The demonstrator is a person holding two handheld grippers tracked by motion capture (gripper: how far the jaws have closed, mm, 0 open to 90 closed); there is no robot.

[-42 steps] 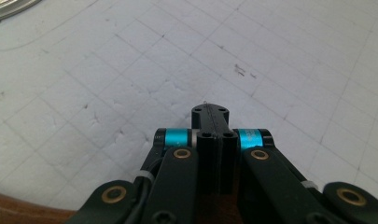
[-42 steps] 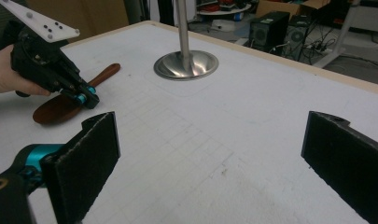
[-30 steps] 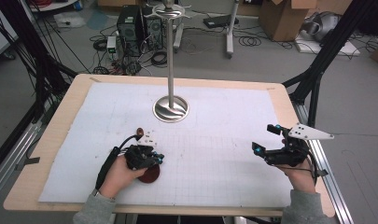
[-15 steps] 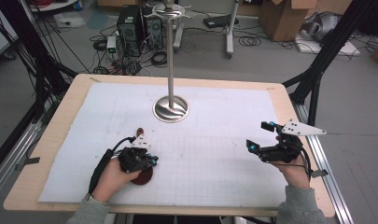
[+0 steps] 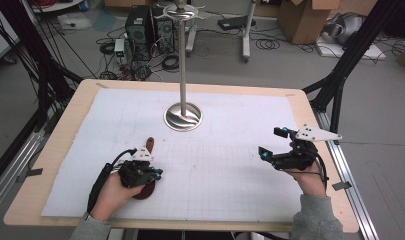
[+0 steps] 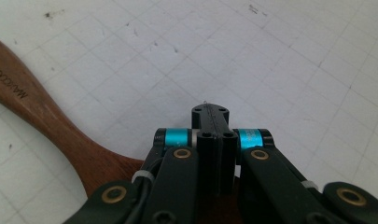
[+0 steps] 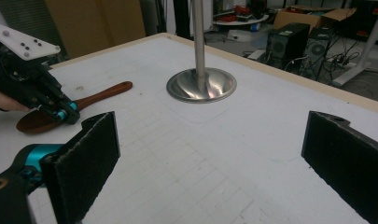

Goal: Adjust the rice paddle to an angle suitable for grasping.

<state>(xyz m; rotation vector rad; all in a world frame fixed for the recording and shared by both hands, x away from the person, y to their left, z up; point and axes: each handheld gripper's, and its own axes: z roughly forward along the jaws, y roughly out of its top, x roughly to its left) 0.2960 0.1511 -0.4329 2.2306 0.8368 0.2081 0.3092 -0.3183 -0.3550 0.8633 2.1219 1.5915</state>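
High view: my left gripper (image 5: 149,172) sits over the wooden spoon (image 5: 150,146) near the table's front left; right gripper (image 5: 275,150) hovers well apart at the right.

Left gripper view: jaws clenched, nothing between them, spoon handle (image 6: 42,116) to the left.

Right gripper view: jaws wide, released; steel stand (image 7: 201,84) ahead.

Wooden spoon (image 5: 146,170) left of stand base (image 5: 183,117)

The left tongs (image 5: 151,171) have shifted slightly leftward over the wooden spoon (image 5: 149,146), exposing more of its handle.
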